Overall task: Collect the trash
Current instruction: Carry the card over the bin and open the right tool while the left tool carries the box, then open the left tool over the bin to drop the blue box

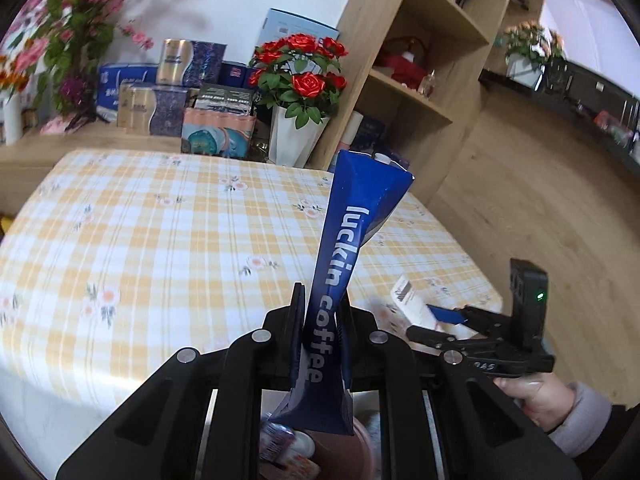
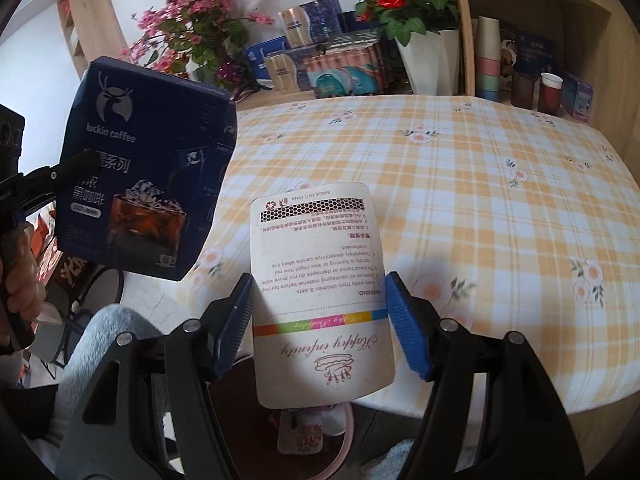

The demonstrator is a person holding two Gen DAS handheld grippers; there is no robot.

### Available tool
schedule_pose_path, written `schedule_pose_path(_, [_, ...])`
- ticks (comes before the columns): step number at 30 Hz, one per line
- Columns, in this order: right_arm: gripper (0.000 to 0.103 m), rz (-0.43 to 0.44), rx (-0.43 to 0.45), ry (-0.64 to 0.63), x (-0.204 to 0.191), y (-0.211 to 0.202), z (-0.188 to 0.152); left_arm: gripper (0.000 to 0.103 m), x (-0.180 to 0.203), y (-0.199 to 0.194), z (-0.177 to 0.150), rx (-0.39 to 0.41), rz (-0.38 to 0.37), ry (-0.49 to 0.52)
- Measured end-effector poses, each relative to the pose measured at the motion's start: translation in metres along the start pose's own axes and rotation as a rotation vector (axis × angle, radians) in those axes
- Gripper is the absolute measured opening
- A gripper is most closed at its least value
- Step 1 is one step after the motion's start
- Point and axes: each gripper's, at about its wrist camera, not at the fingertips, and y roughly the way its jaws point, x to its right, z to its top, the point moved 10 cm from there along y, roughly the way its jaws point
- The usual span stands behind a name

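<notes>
Closest to the cameras, the left gripper is clamped tight on a squashed blue Luckin coffee box, pinching it flat at the lower end so it sticks up and flares out at the top. In the right wrist view the same box hangs off to the left, clear of the table. The right gripper has its blue pads set wide on either side of a white candle card with rounded corners and upside-down warning text; the card's edges look to be touching the pads, so I'd say it's held. Below both grippers there's a pinkish bin with some wrappers inside. Just past that is the table in a yellow checked floral cloth. Further back: a pot of red roses, stacked tissue packs, and a wooden shelf unit.
</notes>
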Motion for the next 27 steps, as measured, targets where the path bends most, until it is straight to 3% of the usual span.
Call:
schedule_pose_path(11, [0.066,0.058,-0.065,-0.038,-0.05,-0.014,-0.051,0.015,-0.006,-0.064,-0.042,0.022,0.039,-0.029])
schedule_pose_path(20, [0.072,0.094,-0.101,-0.057,-0.078,-0.011,-0.065,0.015,-0.011,-0.086,-0.061,0.029,0.038,-0.061])
schedule_pose_path(21, [0.074,0.101,-0.106,-0.061,-0.081,-0.009,-0.065,0.015,-0.011,-0.086,-0.062,0.027,0.039,-0.063])
schedule_pose_path(24, [0.091,0.093,-0.075,-0.068,-0.083,-0.012,-0.057,0.015,-0.014,-0.084,-0.065,0.02,0.043,-0.07])
schedule_pose_path(27, [0.097,0.072,-0.02,-0.043,-0.076,-0.02,-0.045,0.015,-0.014,-0.077,-0.071,-0.002,0.043,-0.07])
